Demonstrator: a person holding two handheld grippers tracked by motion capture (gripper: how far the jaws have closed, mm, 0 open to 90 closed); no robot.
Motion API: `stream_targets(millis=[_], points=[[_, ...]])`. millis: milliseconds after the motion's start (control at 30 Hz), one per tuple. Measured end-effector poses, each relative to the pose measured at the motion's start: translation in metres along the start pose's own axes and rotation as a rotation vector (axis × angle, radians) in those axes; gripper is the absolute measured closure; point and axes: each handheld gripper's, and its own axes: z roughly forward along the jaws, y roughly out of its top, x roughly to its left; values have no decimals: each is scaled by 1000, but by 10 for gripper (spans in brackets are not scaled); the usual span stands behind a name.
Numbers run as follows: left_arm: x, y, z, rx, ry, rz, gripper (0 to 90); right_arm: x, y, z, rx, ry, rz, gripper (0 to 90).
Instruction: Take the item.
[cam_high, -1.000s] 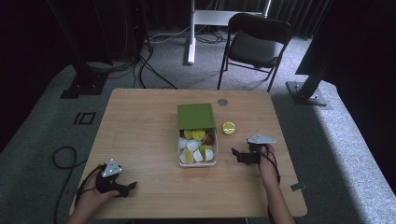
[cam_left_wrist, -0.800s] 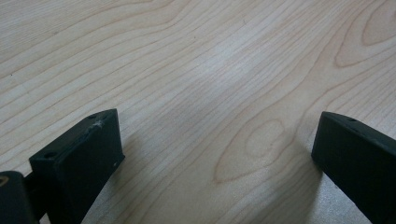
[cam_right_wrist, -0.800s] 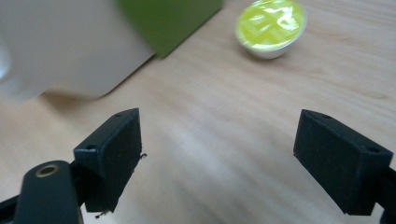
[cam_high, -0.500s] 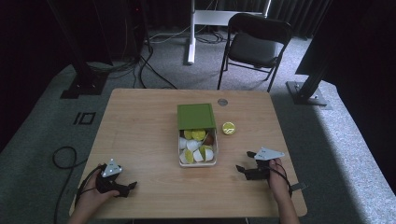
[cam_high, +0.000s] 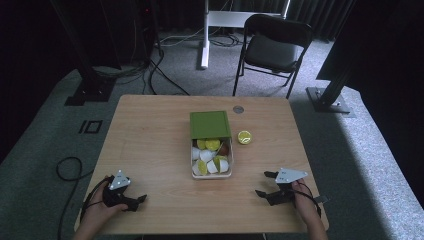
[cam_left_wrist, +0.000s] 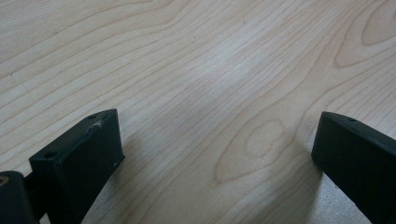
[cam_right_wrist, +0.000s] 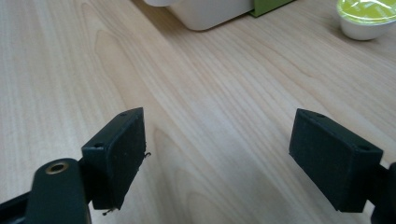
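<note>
A white box (cam_high: 212, 174) with a green lid (cam_high: 210, 124) slid back over its far half sits mid-table, holding several small white cups with yellow-green tops. One such cup (cam_high: 244, 137) (cam_right_wrist: 364, 17) stands loose on the wood just right of the box. My right gripper (cam_high: 267, 184) (cam_right_wrist: 224, 154) rests low near the front right edge, open, with bare wood between its jaws. Near the front left corner my left gripper (cam_high: 137, 201) (cam_left_wrist: 217, 154) lies open on the table, nothing between its jaws.
The wooden table (cam_high: 150, 140) has a small grey round disc (cam_high: 238, 109) near its far edge. Behind the table stand a black folding chair (cam_high: 272, 50), a white desk leg (cam_high: 205, 35) and dark stands with cables on the carpet.
My right gripper has drawn back from beside the box toward the front right edge of the table and lowered. The left gripper has stayed put.
</note>
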Motion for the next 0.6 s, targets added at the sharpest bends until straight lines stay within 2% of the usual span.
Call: stream_targets(millis=[167,267,600], points=[[0,0,0,0,0,2,28,2,-4,-4,5,37,0,183],[0,0,0,-1,0,0,28,4,-6,-7,19,33,-10,133],[0,0,0,0,0,0,28,8,-18,-13,70,21,-41,131]])
